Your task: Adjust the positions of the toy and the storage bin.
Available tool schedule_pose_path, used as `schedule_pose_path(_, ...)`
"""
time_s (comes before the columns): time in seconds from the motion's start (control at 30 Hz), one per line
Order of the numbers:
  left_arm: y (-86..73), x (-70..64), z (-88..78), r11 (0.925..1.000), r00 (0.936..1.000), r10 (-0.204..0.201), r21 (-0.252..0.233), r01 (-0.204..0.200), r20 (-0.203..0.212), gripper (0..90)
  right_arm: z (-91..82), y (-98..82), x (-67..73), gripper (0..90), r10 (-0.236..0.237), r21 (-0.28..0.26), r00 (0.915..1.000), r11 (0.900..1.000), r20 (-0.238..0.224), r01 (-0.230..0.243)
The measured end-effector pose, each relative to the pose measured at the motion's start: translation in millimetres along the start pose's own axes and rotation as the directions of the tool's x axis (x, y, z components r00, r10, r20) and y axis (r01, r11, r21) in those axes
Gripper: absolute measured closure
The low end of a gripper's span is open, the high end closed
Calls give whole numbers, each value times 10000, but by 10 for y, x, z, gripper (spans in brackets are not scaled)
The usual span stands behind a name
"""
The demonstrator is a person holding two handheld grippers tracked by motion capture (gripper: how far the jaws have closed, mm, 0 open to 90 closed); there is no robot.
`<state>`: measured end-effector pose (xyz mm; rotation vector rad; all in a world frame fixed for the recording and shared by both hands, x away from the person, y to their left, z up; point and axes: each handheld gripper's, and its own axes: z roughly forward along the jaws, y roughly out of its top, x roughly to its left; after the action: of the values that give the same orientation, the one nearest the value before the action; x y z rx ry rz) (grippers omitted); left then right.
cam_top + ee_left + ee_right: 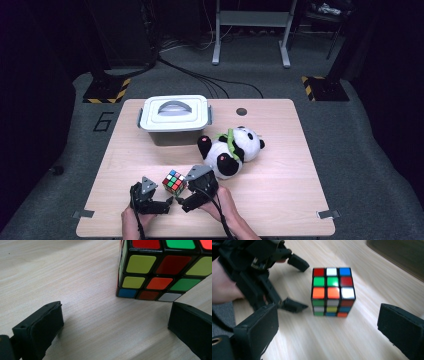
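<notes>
A scrambled puzzle cube (174, 181) sat on the light wooden tabletop (280, 165) near its front edge, between two hand-held tools, touched by neither. The left tool (169, 202) rested low on the wood just in front and to the left of the cube, its jaws spread wide and empty; in the left gripper view the cube (160, 270) stood just beyond the jaw tips, off toward the right jaw, with bare wood between them. The right tool (179, 202) was held at the cube's right, angled toward the left one, its jaws likewise wide apart and gripping nothing. In the right gripper view the cube (333, 291) stood clear ahead of both jaws, its top showing red, white, blue, green and orange squares, with the left tool (300, 285) beyond it. Farther back on the tabletop a plush panda (232, 150) lay on its back, and just beside it, to the left, stood a lidded grey storage box (175, 119) with a handle.
</notes>
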<state>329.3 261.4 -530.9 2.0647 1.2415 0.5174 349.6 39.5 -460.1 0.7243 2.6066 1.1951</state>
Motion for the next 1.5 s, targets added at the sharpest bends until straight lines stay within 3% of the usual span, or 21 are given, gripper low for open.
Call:
schedule_pose_path(0.17,1,4,-1,10000,10000,54,8,-54,-12,0,-221,-232,32,6,21,-89,9998,10000,204,-19)
schedule_pose_path(0.27,1,4,-1,10000,10000,37,-2,-37,-13,0,-355,-419,45,0,-79,-177,9968,9998,797,94)
schedule_pose_path(0.47,1,2,-1,10000,10000,-3,6,3,-4,0,-670,-806,-29,0,381,-349,9897,9988,1384,-335)
schedule_pose_path(0.63,2,3,-1,10000,10000,-12,10,12,-18,0,-841,-1042,-198,0,1070,-308,9760,9942,1899,-1030)
schedule_pose_path(0.73,3,6,6,10000,10000,-45,-38,45,8,0,-889,-1169,-369,0,1640,-397,9605,9865,2247,-1591)
schedule_pose_path(0.8,11,9,1,10000,9999,-57,-6,58,105,0,-902,-1256,-508,0,2074,-441,9444,9782,2552,-2029)
schedule_pose_path(0.87,21,6,3,9999,9998,-103,-101,105,172,0,-904,-1317,-627,0,2300,-442,9360,9730,2665,-2265)
schedule_pose_path(0.93,44,-12,-16,9996,9995,-147,-216,153,265,0,-901,-1387,-756,0,2583,-454,9188,9654,2986,-2566)
schedule_pose_path(1.03,90,-33,-65,9988,9994,-119,-466,134,315,0,-911,-1461,-918,0,2872,-499,8993,9566,3299,-2872)
schedule_pose_path(1.23,238,-91,-143,9967,9988,136,-805,-98,469,0,-964,-1585,-1157,0,3507,-839,8528,9344,3869,-3462)
schedule_pose_path(1.33,309,-128,-118,9961,9982,237,-860,-190,546,0,-963,-1632,-1228,0,3528,-792,8385,9323,4153,-3530)
schedule_pose_path(1.4,348,-148,-90,9960,9981,352,-843,-309,497,0,-958,-1645,-1256,0,3648,-741,8327,9265,4165,-3688)
schedule_pose_path(1.5,399,-162,-55,9951,9977,495,-875,-453,463,0,-943,-1646,-1277,0,3496,-645,8295,9312,4355,-3587)
